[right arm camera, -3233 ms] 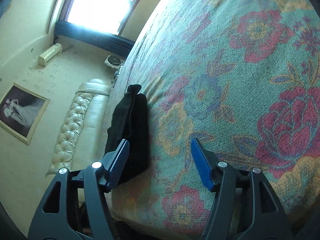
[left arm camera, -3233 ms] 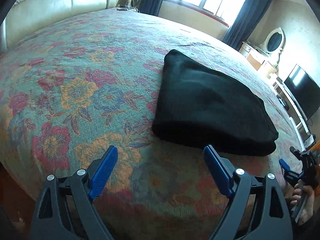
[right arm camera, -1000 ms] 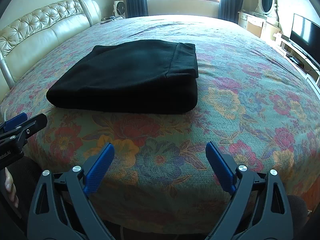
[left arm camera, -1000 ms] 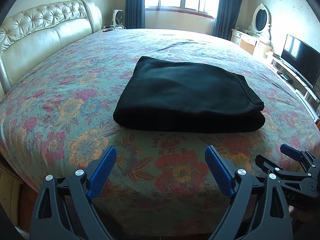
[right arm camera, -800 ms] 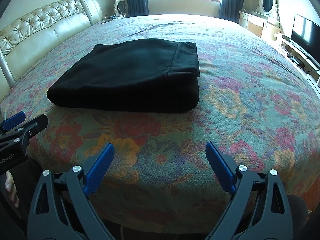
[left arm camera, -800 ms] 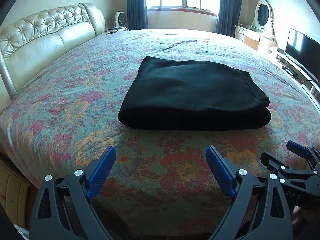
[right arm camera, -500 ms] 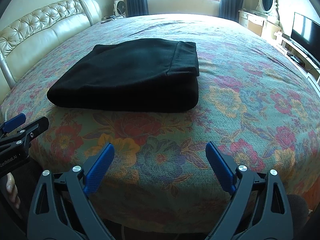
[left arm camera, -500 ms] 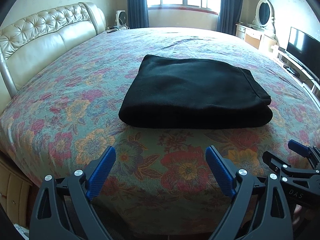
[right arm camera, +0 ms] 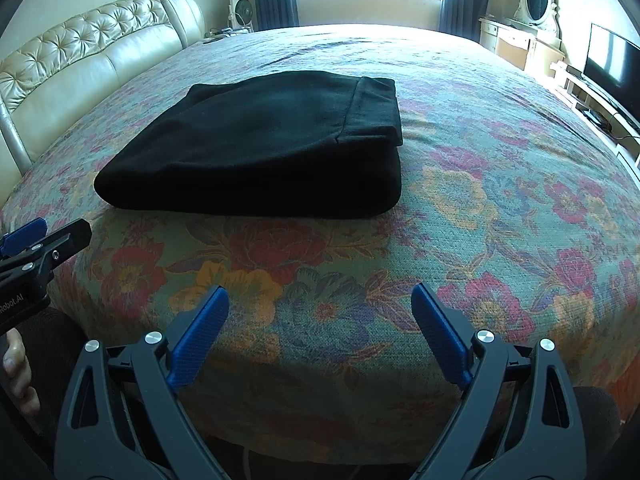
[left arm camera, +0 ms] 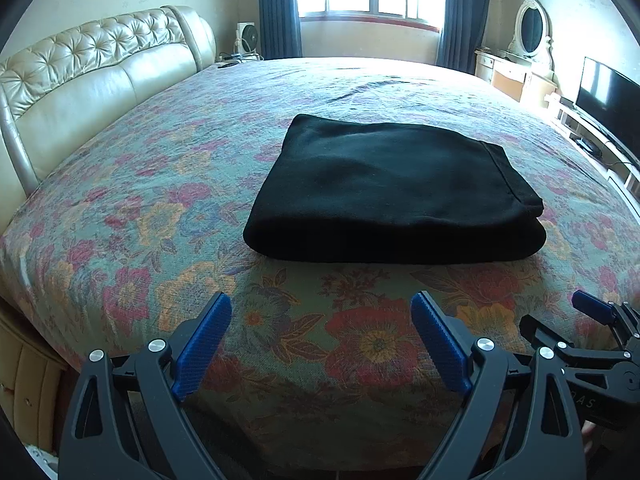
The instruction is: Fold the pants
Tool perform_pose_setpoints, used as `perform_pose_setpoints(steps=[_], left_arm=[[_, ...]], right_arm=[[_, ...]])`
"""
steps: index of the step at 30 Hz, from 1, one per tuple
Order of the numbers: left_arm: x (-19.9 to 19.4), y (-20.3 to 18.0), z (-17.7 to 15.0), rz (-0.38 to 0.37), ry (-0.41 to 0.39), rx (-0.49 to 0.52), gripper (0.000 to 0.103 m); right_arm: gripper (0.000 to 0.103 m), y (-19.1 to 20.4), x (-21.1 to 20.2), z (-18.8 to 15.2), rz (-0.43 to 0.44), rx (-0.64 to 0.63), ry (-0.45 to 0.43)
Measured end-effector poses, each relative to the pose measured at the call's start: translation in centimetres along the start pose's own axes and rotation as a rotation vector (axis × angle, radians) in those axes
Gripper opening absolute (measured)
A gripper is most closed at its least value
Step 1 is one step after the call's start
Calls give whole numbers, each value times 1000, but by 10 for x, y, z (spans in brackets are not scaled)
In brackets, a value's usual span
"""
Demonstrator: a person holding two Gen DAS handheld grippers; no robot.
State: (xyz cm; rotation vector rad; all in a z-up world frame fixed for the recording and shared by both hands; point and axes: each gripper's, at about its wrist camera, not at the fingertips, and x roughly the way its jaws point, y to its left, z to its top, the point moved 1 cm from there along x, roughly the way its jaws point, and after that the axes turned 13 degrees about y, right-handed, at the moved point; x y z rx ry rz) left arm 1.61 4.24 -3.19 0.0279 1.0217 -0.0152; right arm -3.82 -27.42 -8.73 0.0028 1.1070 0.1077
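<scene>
Home bedroom; large bed [left arm camera: 160,184] with floral spread; tufted headboard [left arm camera: 100,68]; vanity mirror [left arm camera: 532,30]; television [left arm camera: 610,94]

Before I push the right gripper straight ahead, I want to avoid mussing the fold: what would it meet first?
Probably the floral bedspread, which fills the gap between the open jaws of the right gripper. The folded black pants lie farther on and to the left; depth is unclear.
</scene>
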Motion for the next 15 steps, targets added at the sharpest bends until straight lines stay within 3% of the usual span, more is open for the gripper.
perform_pose_setpoints(steps=[4, 8, 15], left_arm=[[-6, -8, 2, 12, -41, 99, 90], [-9, -6, 2, -26, -59, 64, 90], [-5, -7, 1, -12, -37, 61, 90]], right_arm=[[93, 2, 3, -2, 5, -1, 11], [93, 1, 2, -2, 7, -1, 10], [93, -4, 3, -3, 12, 16, 17]])
